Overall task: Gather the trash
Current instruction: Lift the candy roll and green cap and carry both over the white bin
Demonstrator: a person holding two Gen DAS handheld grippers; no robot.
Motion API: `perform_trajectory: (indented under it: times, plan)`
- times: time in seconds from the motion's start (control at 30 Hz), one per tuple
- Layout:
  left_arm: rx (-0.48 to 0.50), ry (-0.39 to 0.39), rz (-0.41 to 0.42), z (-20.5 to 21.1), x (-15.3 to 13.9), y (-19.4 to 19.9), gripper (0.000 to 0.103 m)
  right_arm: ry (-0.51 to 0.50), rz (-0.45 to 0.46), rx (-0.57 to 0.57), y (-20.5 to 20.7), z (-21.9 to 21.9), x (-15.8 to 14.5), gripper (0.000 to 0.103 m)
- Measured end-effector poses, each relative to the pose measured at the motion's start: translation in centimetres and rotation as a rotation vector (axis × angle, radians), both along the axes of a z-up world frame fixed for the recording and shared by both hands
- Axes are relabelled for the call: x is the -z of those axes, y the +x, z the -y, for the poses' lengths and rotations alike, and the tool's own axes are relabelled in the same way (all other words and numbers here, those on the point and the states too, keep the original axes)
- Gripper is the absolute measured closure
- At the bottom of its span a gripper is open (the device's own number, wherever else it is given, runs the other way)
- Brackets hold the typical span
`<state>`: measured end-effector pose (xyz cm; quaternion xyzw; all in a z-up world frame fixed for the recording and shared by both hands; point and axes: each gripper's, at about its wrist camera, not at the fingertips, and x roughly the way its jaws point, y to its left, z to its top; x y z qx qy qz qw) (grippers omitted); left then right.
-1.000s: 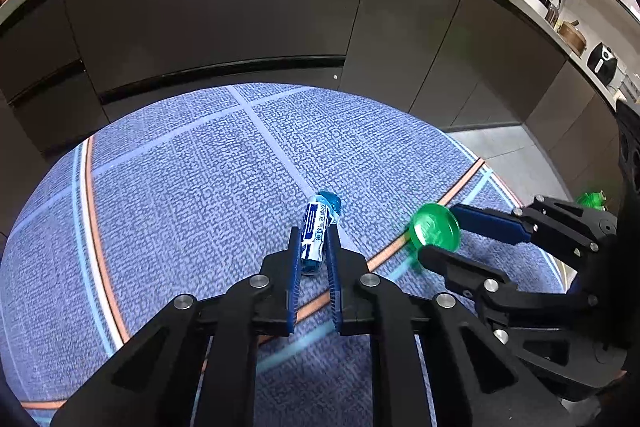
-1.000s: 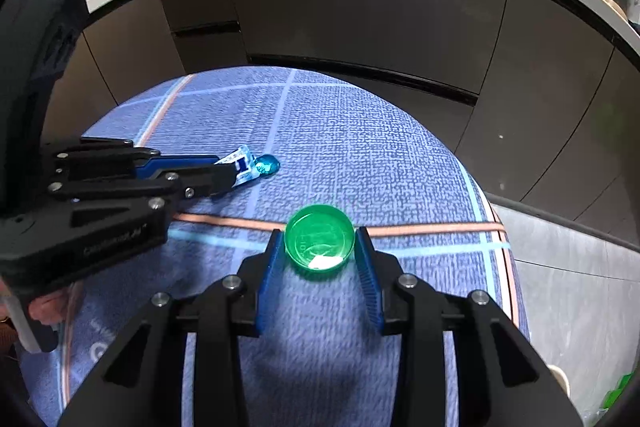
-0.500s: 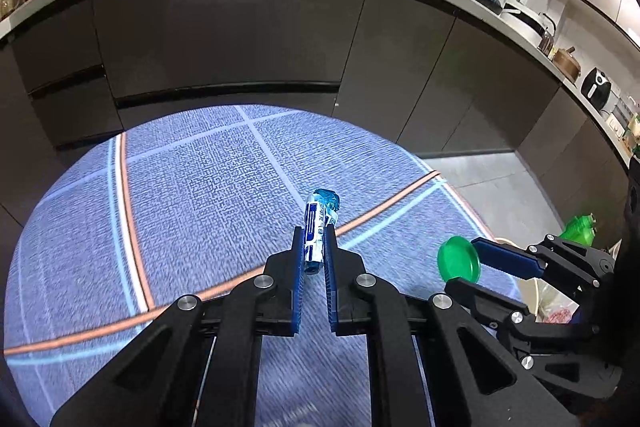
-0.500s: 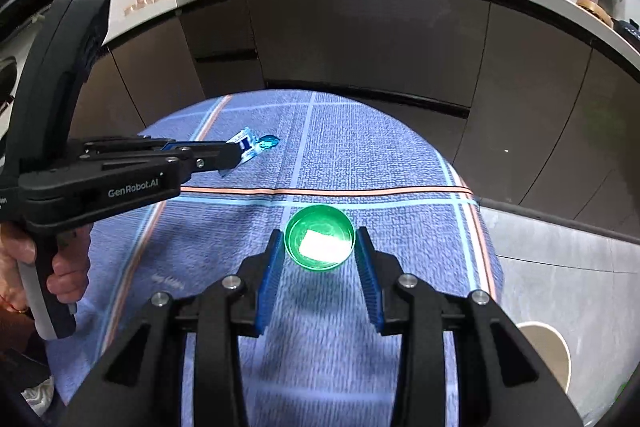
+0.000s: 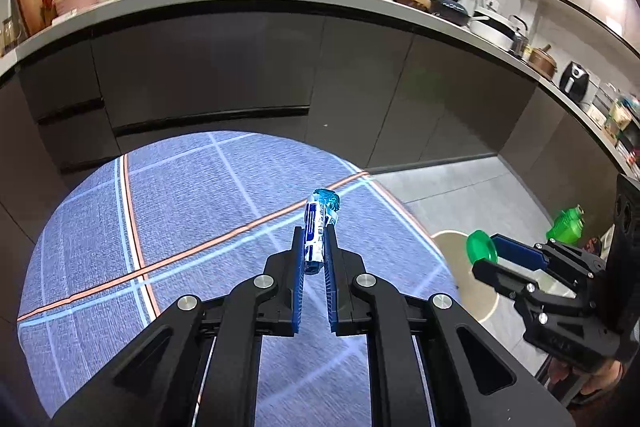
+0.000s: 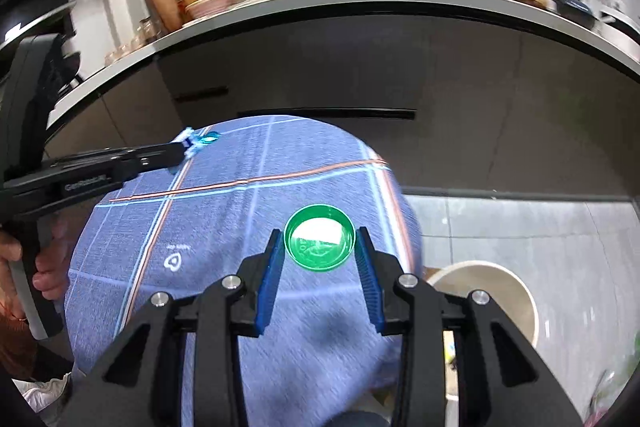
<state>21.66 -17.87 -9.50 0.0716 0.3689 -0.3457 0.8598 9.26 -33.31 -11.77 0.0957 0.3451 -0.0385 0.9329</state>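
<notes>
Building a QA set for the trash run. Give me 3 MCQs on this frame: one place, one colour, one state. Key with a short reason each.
1. Where is the cream bin relative to the blue plaid tablecloth?
A. On the cloth
B. On the floor past the cloth's right edge
C. On the counter

2. What colour is the lid in the right gripper?
A. Green
B. Red
C. White

3. What is the state of the left gripper?
A. Wide open, nothing in it
B. Shut on the blue and white wrapper
C. Shut with nothing in it

Key:
1 B: the bin sits on the grey floor tiles, below and right of the cloth.
2 A: the round lid between the blue pads is green.
3 B: both pads press the wrapper's sides, and its twisted end sticks out past the tips.
</notes>
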Motion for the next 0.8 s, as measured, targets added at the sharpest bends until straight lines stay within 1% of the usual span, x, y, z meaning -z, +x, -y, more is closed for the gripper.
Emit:
perform_trajectory:
  times: [0.17, 0.37, 0.57, 0.8]
  plan:
    - [0.031, -0.001, 0.001, 1.2, -0.3, -2.5, 0.095, 0.017, 0.012, 0.061, -3.3, 1.6, -0.3, 0.066]
    - [0.088, 0.016, -0.027, 3.2, 1.0, -4.8, 0.094, 0.028, 0.017, 0.101, -5.9, 2.3, -0.2, 0.066]
    - [0.144, 0.035, -0.063, 5.7, 2.7, -6.7, 0.094, 0.046, 0.014, 0.139, -7.9, 3.5, 0.5, 0.066]
    - [0.185, 0.043, -0.078, 8.2, 3.5, -8.1, 0.094, 0.062, 0.008, 0.180, -9.2, 4.8, 1.2, 0.066]
